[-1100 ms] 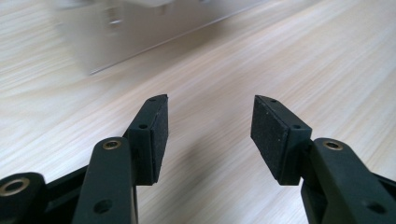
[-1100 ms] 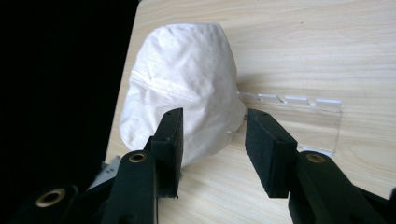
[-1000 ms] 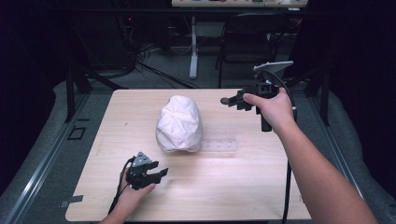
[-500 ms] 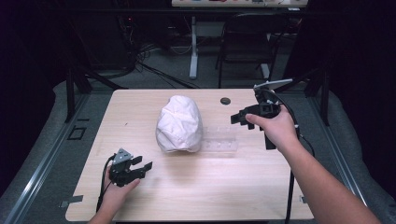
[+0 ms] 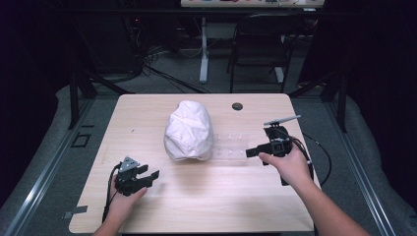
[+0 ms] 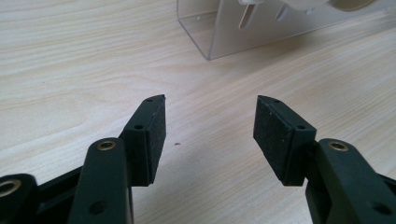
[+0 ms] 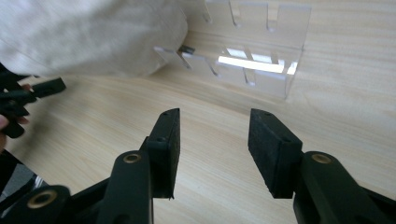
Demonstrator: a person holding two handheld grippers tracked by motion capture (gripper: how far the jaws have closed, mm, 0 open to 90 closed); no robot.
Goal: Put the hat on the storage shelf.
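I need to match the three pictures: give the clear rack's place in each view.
High view: rack at centre, right of the white cloth.
Left gripper view: rack at the top edge, right of centre.
Right gripper view: rack top centre.
Shared landmark: the white cloth against the rack.

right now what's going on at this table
A person holds tongs in each hand over a wooden table. A white cloth bundle sits on one end of a clear slotted acrylic rack. The right tongs are open and empty beside the rack's bare end. The left tongs are open and empty near the table's front, apart from both things.
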